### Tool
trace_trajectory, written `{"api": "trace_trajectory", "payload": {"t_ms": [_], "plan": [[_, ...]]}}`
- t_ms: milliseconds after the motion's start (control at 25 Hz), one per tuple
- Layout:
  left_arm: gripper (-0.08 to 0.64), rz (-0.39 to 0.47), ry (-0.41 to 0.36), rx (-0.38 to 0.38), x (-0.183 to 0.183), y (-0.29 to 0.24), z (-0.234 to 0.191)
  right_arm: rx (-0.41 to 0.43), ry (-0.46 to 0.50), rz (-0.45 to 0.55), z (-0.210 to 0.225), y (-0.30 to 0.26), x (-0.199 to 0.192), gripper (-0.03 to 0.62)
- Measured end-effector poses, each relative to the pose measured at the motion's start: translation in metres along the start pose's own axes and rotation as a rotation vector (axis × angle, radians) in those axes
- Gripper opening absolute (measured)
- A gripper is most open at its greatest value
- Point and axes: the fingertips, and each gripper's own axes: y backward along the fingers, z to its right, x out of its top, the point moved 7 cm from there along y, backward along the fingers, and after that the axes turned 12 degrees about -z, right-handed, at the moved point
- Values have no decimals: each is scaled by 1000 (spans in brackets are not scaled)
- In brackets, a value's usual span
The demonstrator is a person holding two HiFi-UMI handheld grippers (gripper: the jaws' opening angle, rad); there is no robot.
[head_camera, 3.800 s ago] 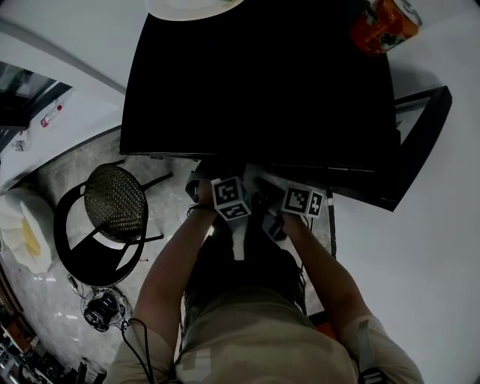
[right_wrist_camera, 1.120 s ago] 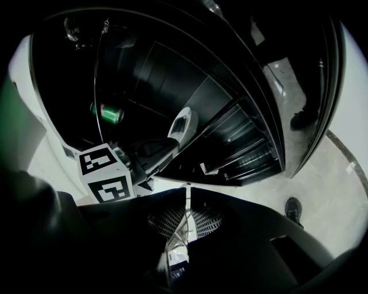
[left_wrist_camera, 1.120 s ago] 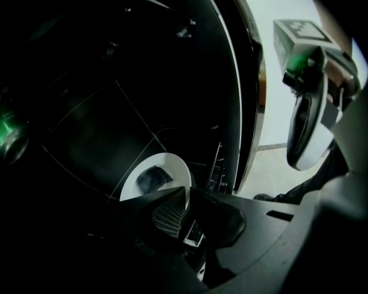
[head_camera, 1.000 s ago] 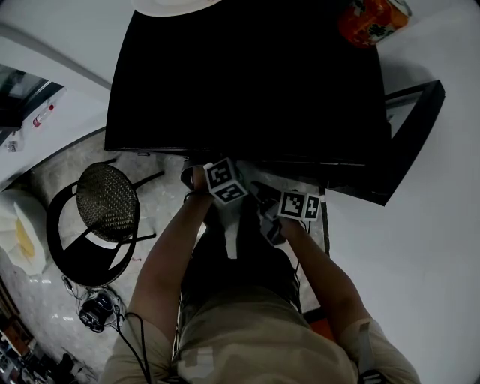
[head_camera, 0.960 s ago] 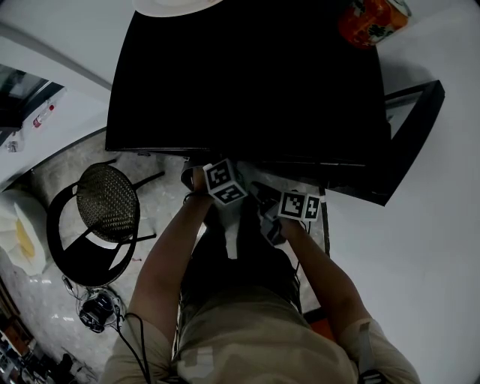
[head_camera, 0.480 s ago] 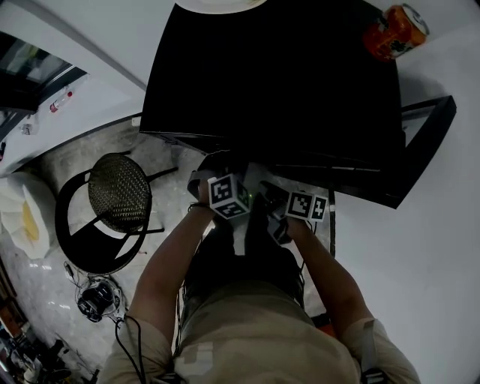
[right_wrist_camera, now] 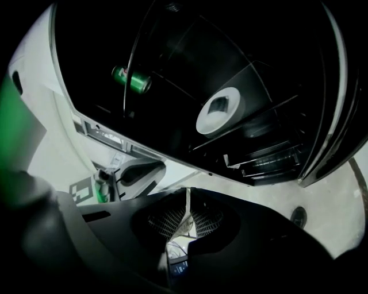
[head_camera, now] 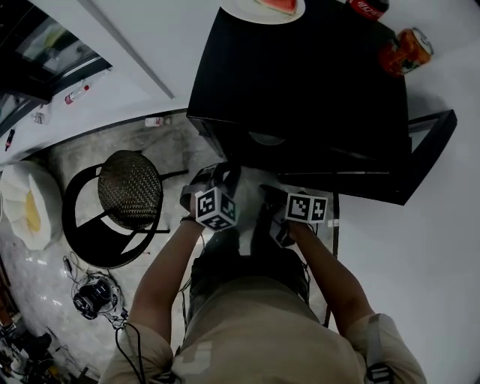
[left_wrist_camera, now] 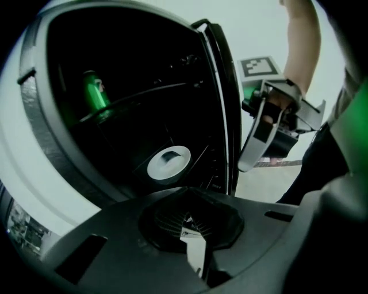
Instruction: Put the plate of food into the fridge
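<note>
A small black fridge (head_camera: 300, 75) stands with its door (head_camera: 431, 146) swung open to the right. On a lower shelf inside lies a white plate (left_wrist_camera: 168, 162) (right_wrist_camera: 220, 109), with a green can (left_wrist_camera: 95, 92) (right_wrist_camera: 132, 79) on a shelf above it. Another plate with a red watermelon slice (head_camera: 264, 7) sits on the fridge top. My left gripper (head_camera: 219, 174) (left_wrist_camera: 192, 229) and right gripper (head_camera: 268, 193) (right_wrist_camera: 184, 221) hang side by side just before the opening. Both have their jaws shut with nothing between them. Neither touches the plate inside.
An orange can (head_camera: 405, 51) and a dark red one (head_camera: 367, 6) stand on the fridge top at the back right. A black chair with a woven seat (head_camera: 131, 199) stands to the left on the floor. White walls flank the fridge.
The head view has swung, so more of the fridge top and the watermelon plate shows. Both grippers have drawn a little back from the fridge front, the left one moving leftward.
</note>
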Motion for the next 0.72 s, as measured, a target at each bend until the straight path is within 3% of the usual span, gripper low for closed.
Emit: {"api": "trace_trajectory", "payload": {"t_ms": [280, 480, 720], "plan": [[9, 10, 85, 34, -22, 39, -14, 8, 76, 0, -34, -10, 7, 35], [9, 85, 184, 68, -26, 68, -28, 36, 127, 24, -66, -12, 8, 35], [9, 95, 174, 68, -39, 81, -33, -1, 239, -25, -89, -18, -3, 35]]}}
